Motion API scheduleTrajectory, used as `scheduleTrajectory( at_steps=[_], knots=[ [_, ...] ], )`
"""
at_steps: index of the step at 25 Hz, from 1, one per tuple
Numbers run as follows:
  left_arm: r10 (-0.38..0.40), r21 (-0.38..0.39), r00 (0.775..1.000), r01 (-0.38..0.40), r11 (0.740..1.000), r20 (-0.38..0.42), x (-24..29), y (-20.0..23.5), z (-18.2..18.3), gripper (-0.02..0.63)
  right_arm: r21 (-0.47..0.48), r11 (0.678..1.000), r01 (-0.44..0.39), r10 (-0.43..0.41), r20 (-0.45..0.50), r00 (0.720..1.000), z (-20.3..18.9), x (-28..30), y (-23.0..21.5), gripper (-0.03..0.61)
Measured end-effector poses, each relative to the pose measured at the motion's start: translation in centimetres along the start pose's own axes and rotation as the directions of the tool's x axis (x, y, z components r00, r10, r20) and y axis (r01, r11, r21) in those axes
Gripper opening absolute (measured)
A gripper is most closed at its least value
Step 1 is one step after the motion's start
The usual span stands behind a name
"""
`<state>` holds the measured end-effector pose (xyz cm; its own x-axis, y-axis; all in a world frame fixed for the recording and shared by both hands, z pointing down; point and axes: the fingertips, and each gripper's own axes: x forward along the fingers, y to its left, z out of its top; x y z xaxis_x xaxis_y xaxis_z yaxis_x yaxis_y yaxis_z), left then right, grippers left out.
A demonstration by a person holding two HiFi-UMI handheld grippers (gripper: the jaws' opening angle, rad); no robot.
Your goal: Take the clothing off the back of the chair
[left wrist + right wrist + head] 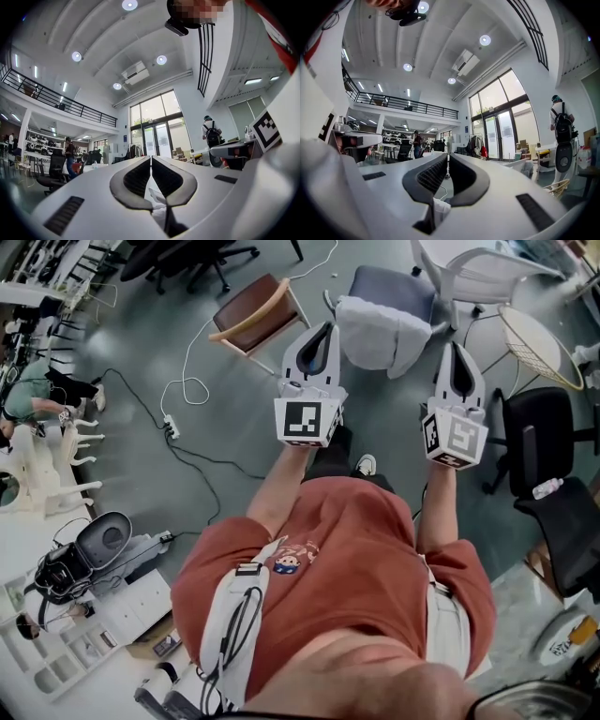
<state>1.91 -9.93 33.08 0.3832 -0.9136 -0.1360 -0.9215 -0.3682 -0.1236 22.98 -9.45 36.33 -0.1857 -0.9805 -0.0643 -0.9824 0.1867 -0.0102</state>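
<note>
Clothing of pale grey fabric [380,334] drapes a blue-grey chair [394,285]; left gripper [327,329] and right gripper [456,348] (both empty) show jaws together.

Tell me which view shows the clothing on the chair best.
The head view: the pale clothing hangs over the chair back, seen clearly. Both gripper views show only a pale scrap below their jaws, too little to identify.

No words or numbers can be read. The white marker cube [307,423] on the left gripper [327,329] and its twin [455,440] on the right gripper [455,348] bear only black-and-white square patterns — dark print on the round white container [562,645] is too small to read.
</note>
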Motion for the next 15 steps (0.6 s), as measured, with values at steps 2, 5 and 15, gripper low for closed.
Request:
scheduleTrajectory(
  at_steps=[2, 5, 15],
  knots=[
    [-0.007, 0.002, 1.000, 0.007, 1.000, 0.004, 1.1, 0.8, -0.5, 0.023, -0.003, 1.000, 0.004, -0.004, -0.002, 1.000, -0.4, 1.4, 0.2, 0.026],
    [-0.017, -0.009, 1.000, 0.017, 1.000, 0.012, 3.0, 2.6, -0.9, 0.023, -0.020, 1.000, -0.005, 0.005, -0.009, 1.000, -0.6, 4.2, 1.2, 0.026],
    [-0.014, -0.012, 0.999, 0.015, 1.000, 0.029, 10.4, 11.8, -2.8, 0.023, -0.082, 0.997, 0.000, -0.001, -0.005, 1.000, 0.2, 15.8, 5.3, 0.026]
  ],
)
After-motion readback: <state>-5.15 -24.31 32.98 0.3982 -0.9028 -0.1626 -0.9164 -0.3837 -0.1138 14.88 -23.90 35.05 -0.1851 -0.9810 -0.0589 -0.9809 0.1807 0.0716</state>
